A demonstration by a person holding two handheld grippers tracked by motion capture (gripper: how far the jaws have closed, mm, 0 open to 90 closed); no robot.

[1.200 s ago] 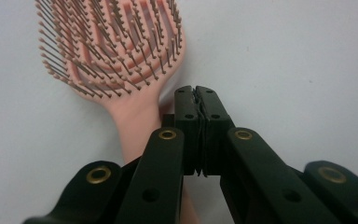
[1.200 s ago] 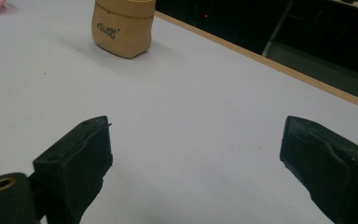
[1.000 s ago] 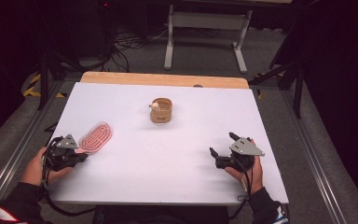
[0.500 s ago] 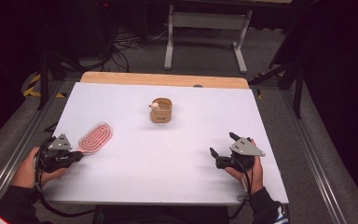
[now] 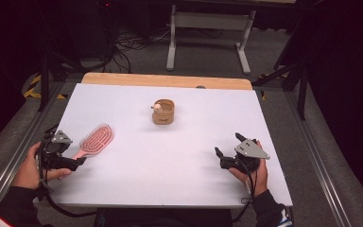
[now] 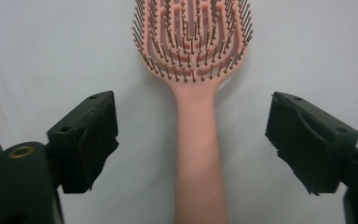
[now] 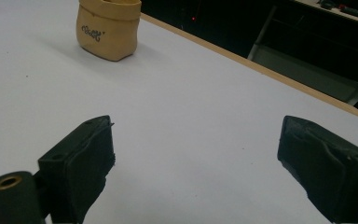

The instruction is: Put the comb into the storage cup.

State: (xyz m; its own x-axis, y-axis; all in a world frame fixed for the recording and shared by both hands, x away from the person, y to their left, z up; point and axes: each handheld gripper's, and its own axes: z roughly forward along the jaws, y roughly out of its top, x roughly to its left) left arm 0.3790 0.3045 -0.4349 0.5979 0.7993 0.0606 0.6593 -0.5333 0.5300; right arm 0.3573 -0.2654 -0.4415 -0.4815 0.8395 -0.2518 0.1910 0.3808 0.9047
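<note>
Left tongs (image 6: 191, 140) have just been opening, jaws apart, brush (image 6: 193, 93) handle lying loose between them. Right tongs (image 5: 230, 147) gape at the worktop's (image 5: 179, 161) four o'clock; the pouch (image 5: 163, 112) probably holds something.

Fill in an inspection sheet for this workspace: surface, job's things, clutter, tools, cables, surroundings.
Surface: white table top with a wooden strip along the far edge, bare apart from two things.
Job's things: pink hairbrush lying flat, bristles up, handle between the left tool's jaws but untouched.
Clutter: small tan pouch upright near the table's middle.
Tools: left tool has just been opening, pads clear of the handle; right tool open, nothing between its jaws.
Cables: one trails from each tool toward the near edge; loose cables on the floor behind.
Surroundings: grey floor, a white stand beyond the table, dark background.
</note>
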